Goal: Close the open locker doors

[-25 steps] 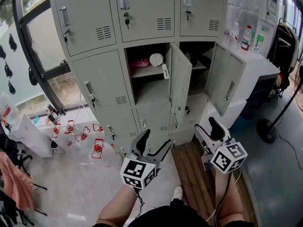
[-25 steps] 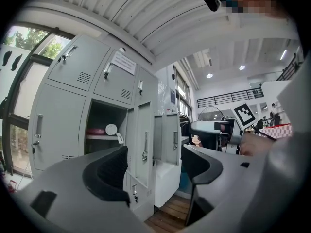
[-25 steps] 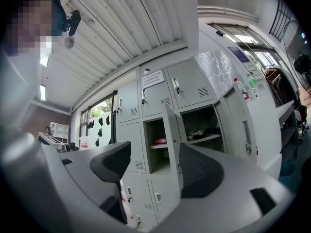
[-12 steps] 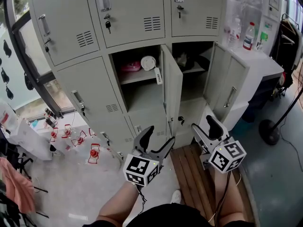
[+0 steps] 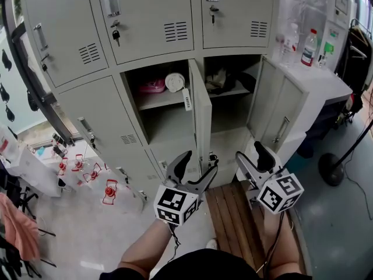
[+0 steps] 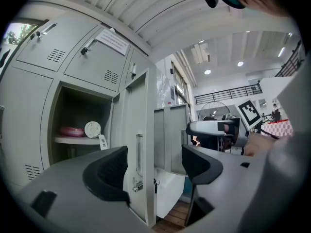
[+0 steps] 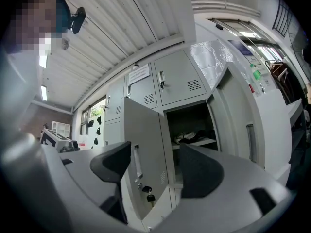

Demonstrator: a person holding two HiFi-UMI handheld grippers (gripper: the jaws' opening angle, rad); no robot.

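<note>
The grey locker bank [image 5: 145, 22] has two doors swung out. The middle door [image 5: 200, 118] stands edge-on to me; behind it a shelf holds a pink item [image 5: 152, 86] and a white round thing [image 5: 173, 81]. The right door [image 5: 278, 112] hangs wide beside a compartment with dark clothes [image 5: 224, 80]. My left gripper [image 5: 198, 163] is open and empty, short of the middle door [image 6: 138, 144]. My right gripper [image 5: 252, 154] is open too, with nothing between its fingers. In the right gripper view that door [image 7: 143, 149] has a key [image 7: 150, 196] hanging from its lock, and the right door [image 7: 243, 125] stands beyond.
A wooden slatted platform [image 5: 230, 209] lies on the floor before the lockers. A white counter [image 5: 317, 74] with bottles [image 5: 309, 48] stands to the right, with a fan stand [image 5: 329, 168] below it. Red-and-white items [image 5: 108, 190] sit on the floor at left by the window.
Both grippers have moved level towards the lockers, which now fill more of the head view. Both doors stand as before and both grippers stay open.
</note>
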